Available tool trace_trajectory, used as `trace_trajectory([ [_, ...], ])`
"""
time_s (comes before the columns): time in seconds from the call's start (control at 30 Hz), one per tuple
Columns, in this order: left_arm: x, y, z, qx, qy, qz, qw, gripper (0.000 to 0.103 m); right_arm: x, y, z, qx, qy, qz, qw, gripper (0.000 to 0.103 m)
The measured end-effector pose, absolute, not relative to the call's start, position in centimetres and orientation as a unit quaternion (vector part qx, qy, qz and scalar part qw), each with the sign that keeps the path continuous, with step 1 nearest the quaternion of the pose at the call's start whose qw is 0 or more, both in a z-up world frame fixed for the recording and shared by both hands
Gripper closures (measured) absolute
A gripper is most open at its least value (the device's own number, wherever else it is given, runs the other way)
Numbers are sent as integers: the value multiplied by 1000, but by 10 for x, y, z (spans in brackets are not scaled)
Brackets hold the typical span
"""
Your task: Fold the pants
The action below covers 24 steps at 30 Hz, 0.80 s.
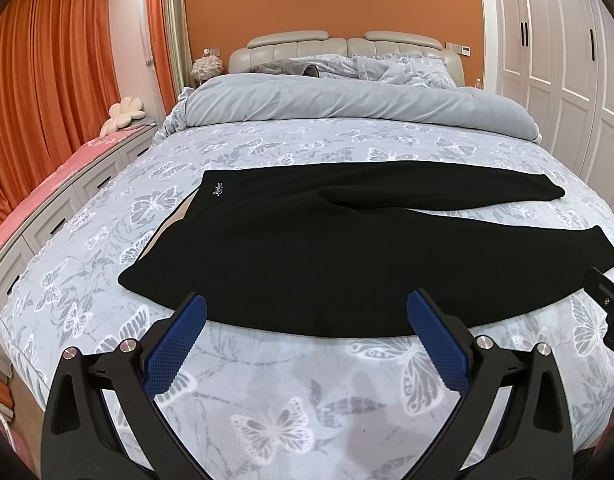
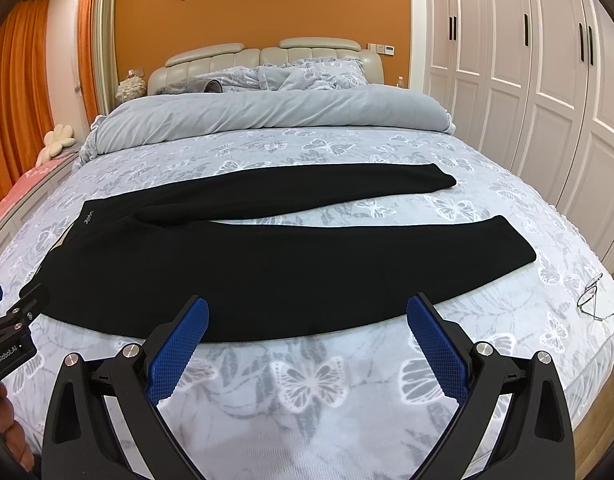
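- The black pants (image 1: 307,240) lay flat across the bed (image 1: 291,392), waistband to my left and both legs running right, spread in a narrow V with printed sheet showing between them. I judged that layout handy for bringing one leg over onto the other.
- My left gripper (image 1: 307,308) hung at the near hem of the seat area, jaws wide apart, nothing between the blue pads (image 1: 175,352). It gripped nothing yet.
- My right gripper (image 2: 307,312) sat just off the near edge of the closer leg, likewise spread wide and empty. Both tools lined up along that same near edge, which looked to me like the setup for a paired pinch.
- The fabric read as a thick, matte knit, soft at the edges, with a small white logo (image 2: 87,217) by the waistband. I expected it to drape heavily and hold a fold.
- The pads were knurled, diamond-textured, good for biting cloth.
- The sheet was pale grey with a butterfly print; a plain grey duvet (image 2: 267,116) was rolled back toward the headboard.
- A pair of wire glasses (image 2: 593,296) rested on the sheet beyond the leg cuffs, well apart from the pants; worth avoiding, I thought.
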State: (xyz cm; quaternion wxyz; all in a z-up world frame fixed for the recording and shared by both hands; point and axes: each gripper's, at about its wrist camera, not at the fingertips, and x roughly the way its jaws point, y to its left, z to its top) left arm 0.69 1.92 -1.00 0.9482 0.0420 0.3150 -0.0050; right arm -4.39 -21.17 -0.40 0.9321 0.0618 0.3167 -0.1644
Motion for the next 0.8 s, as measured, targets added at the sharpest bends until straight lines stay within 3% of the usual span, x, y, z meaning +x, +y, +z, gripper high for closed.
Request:
trace_trajectory([
  [0.57, 10, 27, -18, 33, 335, -28, 941, 5, -42, -216, -4, 67, 330, -161, 928, 5],
  [0.8, 81, 95, 16, -52, 372, -83, 923, 5, -14, -308, 26, 57, 350, -170, 919, 5],
])
